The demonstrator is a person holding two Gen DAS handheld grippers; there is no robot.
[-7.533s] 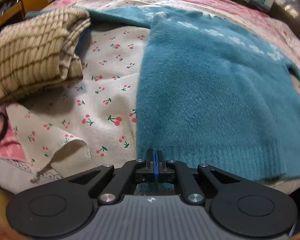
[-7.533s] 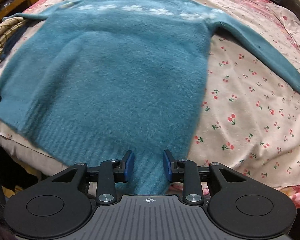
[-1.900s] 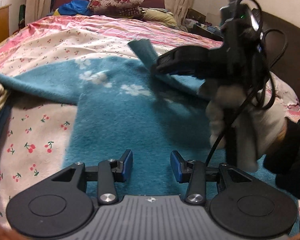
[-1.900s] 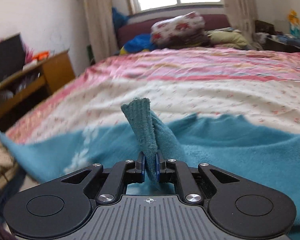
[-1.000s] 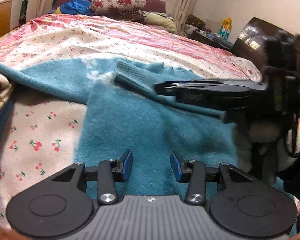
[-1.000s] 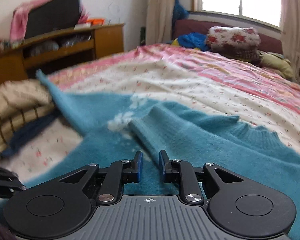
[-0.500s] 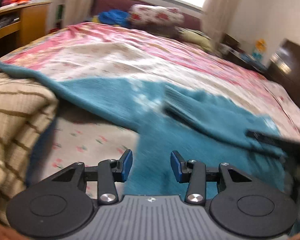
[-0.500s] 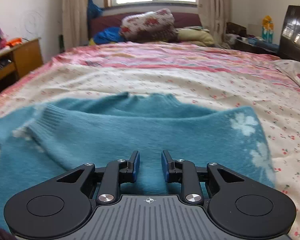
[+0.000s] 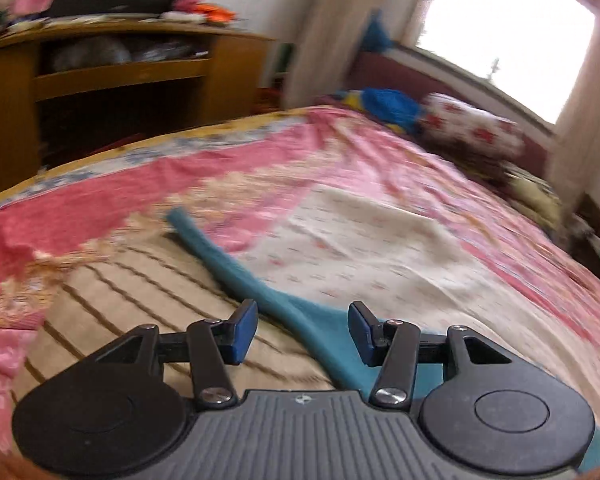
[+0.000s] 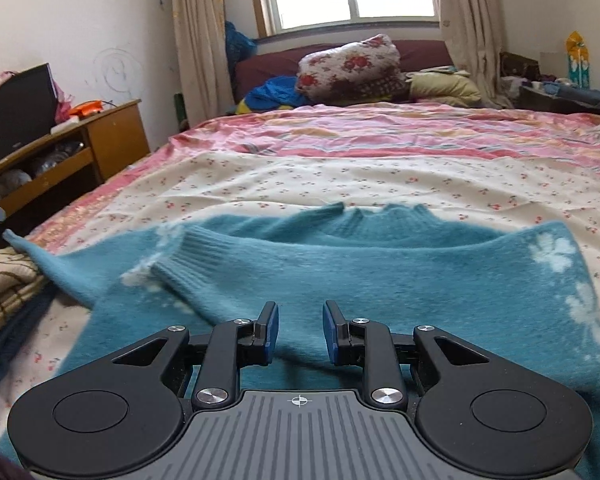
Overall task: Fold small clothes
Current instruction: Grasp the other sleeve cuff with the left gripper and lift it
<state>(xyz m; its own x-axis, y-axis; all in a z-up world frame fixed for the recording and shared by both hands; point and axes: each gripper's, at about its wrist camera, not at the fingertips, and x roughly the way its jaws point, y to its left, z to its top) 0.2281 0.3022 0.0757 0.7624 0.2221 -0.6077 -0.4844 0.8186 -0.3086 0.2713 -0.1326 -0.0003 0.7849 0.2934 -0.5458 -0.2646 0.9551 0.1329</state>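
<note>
A fluffy teal sweater (image 10: 380, 280) with white flowers lies flat on the bed. Its right sleeve (image 10: 228, 264) is folded across the chest. Its left sleeve (image 9: 236, 268) stretches out to the left over a folded striped garment. My left gripper (image 9: 302, 330) is open just above this left sleeve, the sleeve passing between its fingers. My right gripper (image 10: 298, 334) is open and empty, low over the sweater's body.
A folded beige striped garment (image 9: 132, 296) lies left of the sweater, also in the right wrist view (image 10: 4, 284). The bed has a cherry-print sheet (image 10: 340, 176) and pink quilt. A wooden shelf unit (image 9: 112, 76) stands at the left. Pillows (image 10: 348, 68) sit at the far end.
My right gripper let go of the right sleeve, which now lies across the chest, and drew back. My left gripper swung left toward the outstretched left sleeve.
</note>
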